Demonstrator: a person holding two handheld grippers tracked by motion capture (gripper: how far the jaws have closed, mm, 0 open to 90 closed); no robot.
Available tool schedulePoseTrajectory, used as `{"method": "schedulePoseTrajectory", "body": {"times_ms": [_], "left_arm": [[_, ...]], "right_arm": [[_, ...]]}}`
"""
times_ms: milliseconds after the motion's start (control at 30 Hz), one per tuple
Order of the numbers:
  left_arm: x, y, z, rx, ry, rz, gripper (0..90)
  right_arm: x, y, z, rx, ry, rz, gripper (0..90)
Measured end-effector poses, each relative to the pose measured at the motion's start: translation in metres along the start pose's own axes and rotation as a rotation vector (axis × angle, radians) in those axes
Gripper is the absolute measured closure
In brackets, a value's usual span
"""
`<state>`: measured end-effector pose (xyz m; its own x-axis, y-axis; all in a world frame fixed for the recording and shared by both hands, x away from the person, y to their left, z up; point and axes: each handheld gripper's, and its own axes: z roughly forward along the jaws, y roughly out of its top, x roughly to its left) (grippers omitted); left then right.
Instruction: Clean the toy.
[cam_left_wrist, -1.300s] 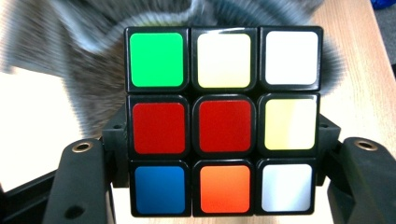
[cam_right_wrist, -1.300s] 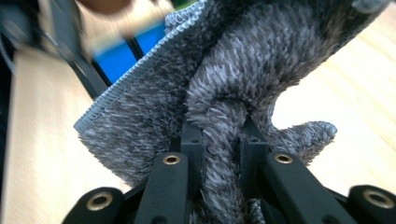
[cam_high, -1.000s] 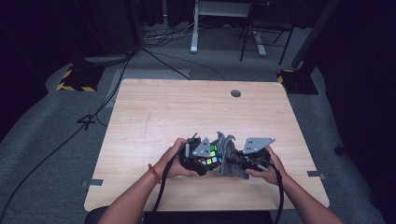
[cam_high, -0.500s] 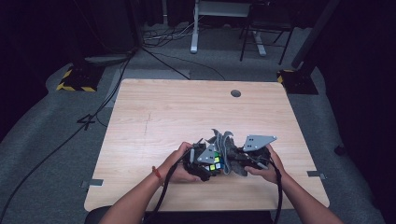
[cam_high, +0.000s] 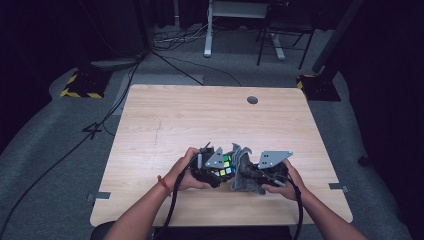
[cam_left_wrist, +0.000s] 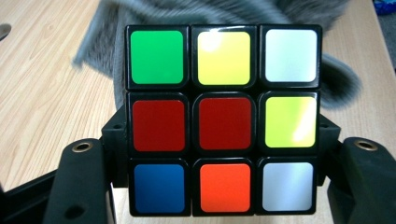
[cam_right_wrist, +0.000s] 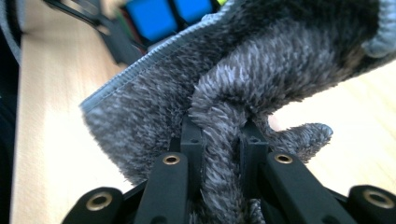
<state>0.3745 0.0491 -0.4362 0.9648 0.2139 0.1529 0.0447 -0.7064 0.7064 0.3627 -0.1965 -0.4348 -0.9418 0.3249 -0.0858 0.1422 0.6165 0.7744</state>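
Note:
A scrambled Rubik's cube (cam_left_wrist: 223, 119) with green, yellow, white, red, blue and orange stickers sits between the jaws of my left gripper (cam_left_wrist: 219, 154), which is shut on it. In the high view the cube (cam_high: 226, 166) is held just above the table's near middle, with the left gripper (cam_high: 212, 167) around it. A fluffy grey cloth (cam_right_wrist: 243, 88) is pinched in my right gripper (cam_right_wrist: 219, 135), which is shut on a fold of it. The cloth (cam_high: 245, 172) presses against the cube's right side, and the right gripper (cam_high: 262, 175) is close beside it.
The light wooden table (cam_high: 200, 115) has a round cable hole (cam_high: 252, 100) near its far edge. Beyond it stand a desk leg (cam_high: 207, 30) and a chair base (cam_high: 280, 40) on grey carpet, with cables (cam_high: 165, 55) on the floor.
Both hands, with the cube and the cloth, have drifted slightly to the right and nearer the front edge. The cloth stays against the cube.

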Motion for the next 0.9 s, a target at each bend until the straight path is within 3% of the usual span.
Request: {"method": "schedulePoseTrajectory", "body": {"times_ms": [67,167,333,500,633,700,900], "left_arm": [[0.000,0.000,0.003,0.008,-0.003,-0.001,33.6],[-0.002,0.001,0.007,0.020,-0.012,0.008,33.6],[-0.008,0.005,0.011,0.024,-0.034,0.034,33.6],[-0.012,0.007,0.010,0.013,-0.045,0.042,33.5],[-0.009,0.007,0.005,-0.008,-0.027,0.042,33.5],[-0.009,0.008,0.006,0.003,-0.022,0.039,33.4],[-0.011,0.008,0.012,0.026,-0.025,0.049,33.0]], "right_arm": [[0.003,0.004,-0.003,-0.041,0.025,-0.014,77.5],[0.007,0.013,-0.006,-0.073,0.020,-0.043,77.4],[0.003,0.017,-0.008,-0.101,-0.010,-0.022,77.4],[-0.009,0.009,-0.002,-0.060,-0.032,0.015,77.4],[-0.017,-0.003,0.001,-0.018,-0.041,0.050,77.4],[-0.017,-0.003,0.000,-0.043,-0.025,0.056,77.4],[-0.001,0.013,-0.006,-0.119,-0.003,0.012,77.4]]}}
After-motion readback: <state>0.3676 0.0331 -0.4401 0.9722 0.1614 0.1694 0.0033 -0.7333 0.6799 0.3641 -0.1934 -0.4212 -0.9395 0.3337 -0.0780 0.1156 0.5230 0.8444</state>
